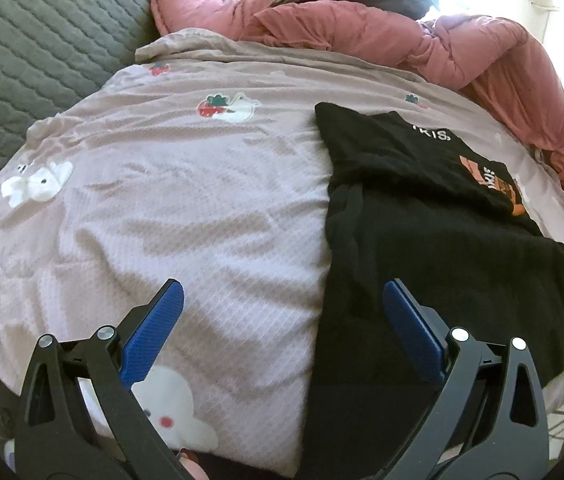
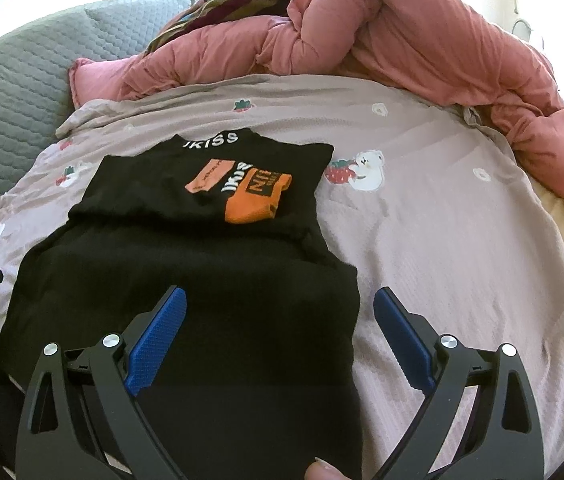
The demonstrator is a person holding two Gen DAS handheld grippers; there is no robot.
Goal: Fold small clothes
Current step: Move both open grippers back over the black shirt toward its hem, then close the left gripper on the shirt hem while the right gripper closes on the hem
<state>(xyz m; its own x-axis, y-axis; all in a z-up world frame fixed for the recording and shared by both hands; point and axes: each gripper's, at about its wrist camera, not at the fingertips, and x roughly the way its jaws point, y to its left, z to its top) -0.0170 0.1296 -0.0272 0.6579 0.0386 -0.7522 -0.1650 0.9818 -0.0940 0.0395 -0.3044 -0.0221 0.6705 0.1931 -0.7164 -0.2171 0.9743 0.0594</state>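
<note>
Both tongs gape wide and empty: the left gripper (image 1: 282,308) hovers over the pink bedsheet (image 1: 186,208), with the black garment (image 1: 434,248) at three o'clock. The right gripper (image 2: 280,316) hangs above that garment's (image 2: 202,280) near end, its orange print (image 2: 256,198) at twelve o'clock.

Open left gripper (image 1: 282,304) hovers over pink bedsheet (image 1: 202,208), its right finger above a black garment (image 1: 442,272).
</note>
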